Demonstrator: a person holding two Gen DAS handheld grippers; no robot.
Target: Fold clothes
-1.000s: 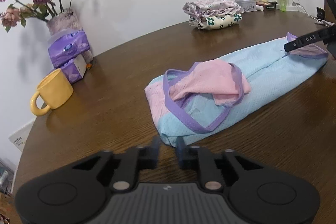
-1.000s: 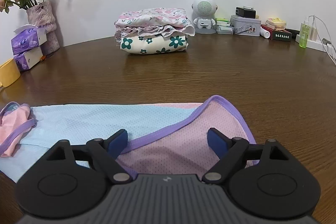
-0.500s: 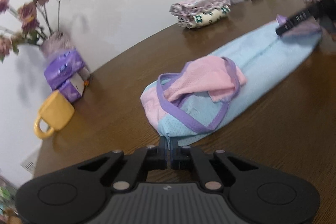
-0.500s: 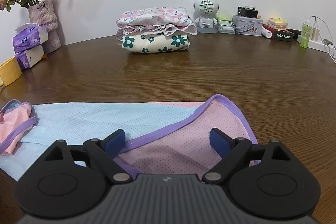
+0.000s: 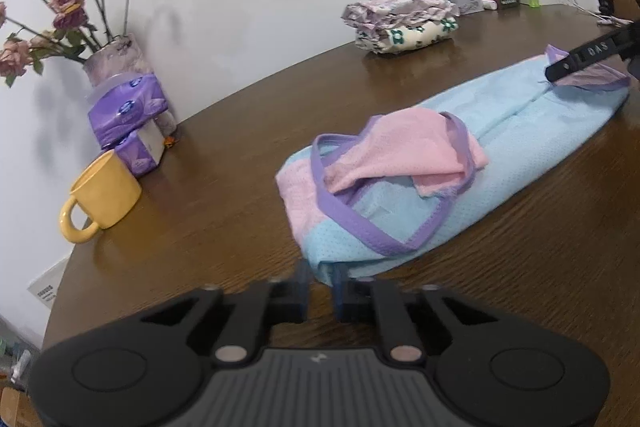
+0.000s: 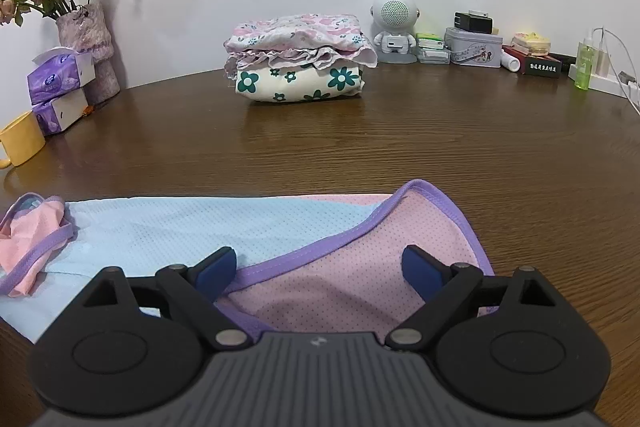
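Your left claw has just been closing and is now pinching the mesh garment's near corner; your right claw is gaping wide over the far hem, so lifting now risks dragging it lopsided.

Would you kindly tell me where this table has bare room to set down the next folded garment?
The widest bare wood lies between the long blue-and-pink mesh garment and the stack of folded floral clothes. Another patch sits between the yellow mug and the garment. It is crowded along the wall: white robot-shaped speaker, tins, bottles; purple tissue packs by the flower vase.
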